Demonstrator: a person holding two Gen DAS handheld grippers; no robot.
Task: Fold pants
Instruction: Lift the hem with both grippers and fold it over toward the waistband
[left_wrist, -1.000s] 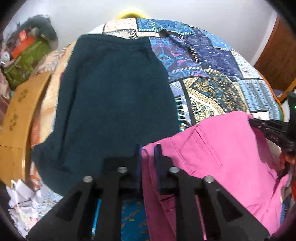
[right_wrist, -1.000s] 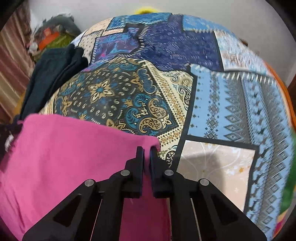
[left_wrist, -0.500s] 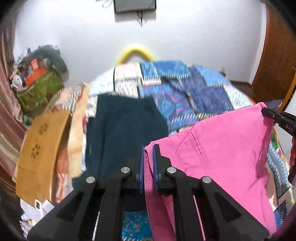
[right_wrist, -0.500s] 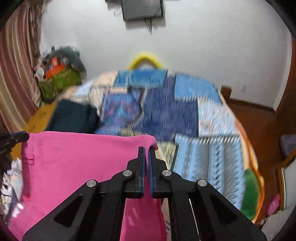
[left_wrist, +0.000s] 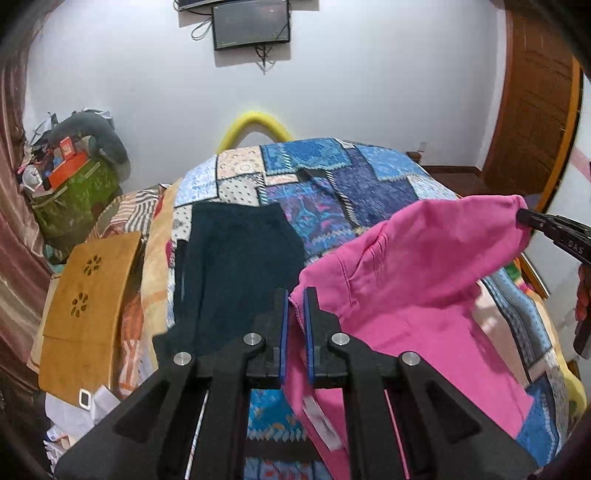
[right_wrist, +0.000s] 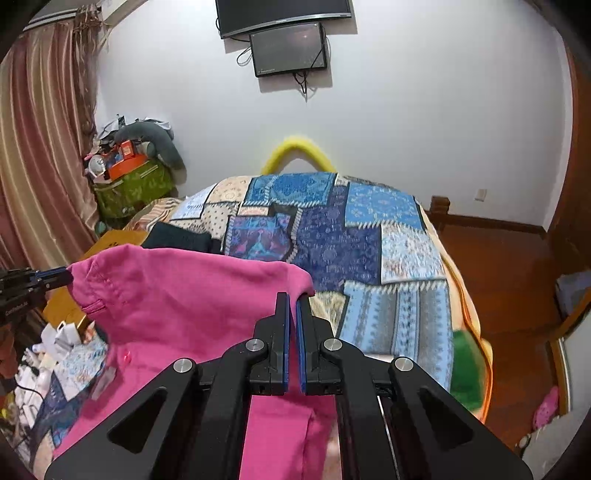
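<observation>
Left gripper: your left gripper (left_wrist: 294, 295) pinches one corner of the pink pants (left_wrist: 424, 280); the jaws are pressed together on the cloth, with only the fabric between the blue pads.
Right gripper: your right gripper (right_wrist: 292, 300) pinches the other corner of the same edge in the same way, jaws pressed on the fabric.
Pants: you hold the pink pants up in the air between the two grippers, above the near part of the bed (right_wrist: 369, 236). The top edge sags a little between the two corners, and the rest hangs down toward you.
Bed: the patchwork cover is free on the right and far side. A dark folded garment (left_wrist: 236, 266) lies on the left side, just beside the pink cloth in the left view.
Done: I judge only the pick-up is done. You have both corners and the cloth is off the bed. No fold shows in the pink pants yet.
Left to do: you must lay the pants flat on the free part of the cover, bring one half over the other, then fold the length again.
Risk: the slack edge can make wrinkles when you lay it down, so keep the corners apart.
</observation>
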